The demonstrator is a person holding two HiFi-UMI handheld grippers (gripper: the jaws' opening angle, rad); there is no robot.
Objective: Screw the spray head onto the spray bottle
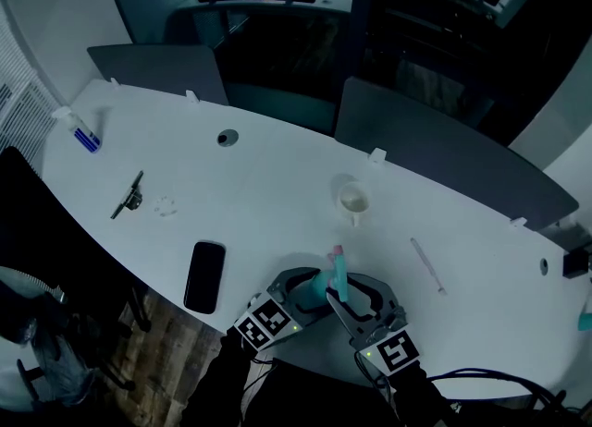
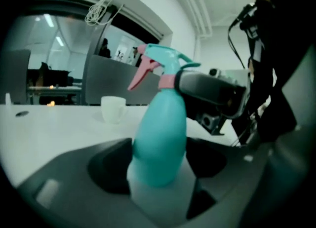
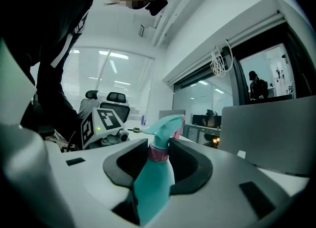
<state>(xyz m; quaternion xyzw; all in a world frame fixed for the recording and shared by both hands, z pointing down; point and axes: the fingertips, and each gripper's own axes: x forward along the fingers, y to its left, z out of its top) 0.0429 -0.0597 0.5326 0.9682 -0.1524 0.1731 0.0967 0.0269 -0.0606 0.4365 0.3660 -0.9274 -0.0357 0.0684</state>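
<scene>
The bottle (image 1: 335,279) is held by both tongs at the near edge of the surface (image 1: 277,185), about midway along it. The cup (image 1: 353,200) is farther in and the phone (image 1: 204,275) is off to the left. The head (image 2: 165,59) already sits on the neck. The frames do not show how far it is threaded, or whether the base rests on the surface.

The left tongs (image 2: 159,165) pinch the wide lower body, with a pad on each flank. The right tongs (image 3: 159,160) are closed on the pink collar (image 3: 159,154) just under the head, with the trigger (image 3: 178,126) sticking out past them.

It looks like thin moulded plastic, so it is probably light, and no liquid can be made out inside. The body is smooth and narrows towards the neck. A grip high on it would tend to slide upward, and a hard squeeze would likely dent the wall. Holding it low, where it is widest, suits it best, and that is where the left tongs are.

The collar is short, stiff and round, so it is the part to turn. The trigger and nozzle should be left alone, since they could flex or snap. With so little collar to grip, the pads may skid around it. The neck should stay in line with the body so the thread does not cross.
</scene>
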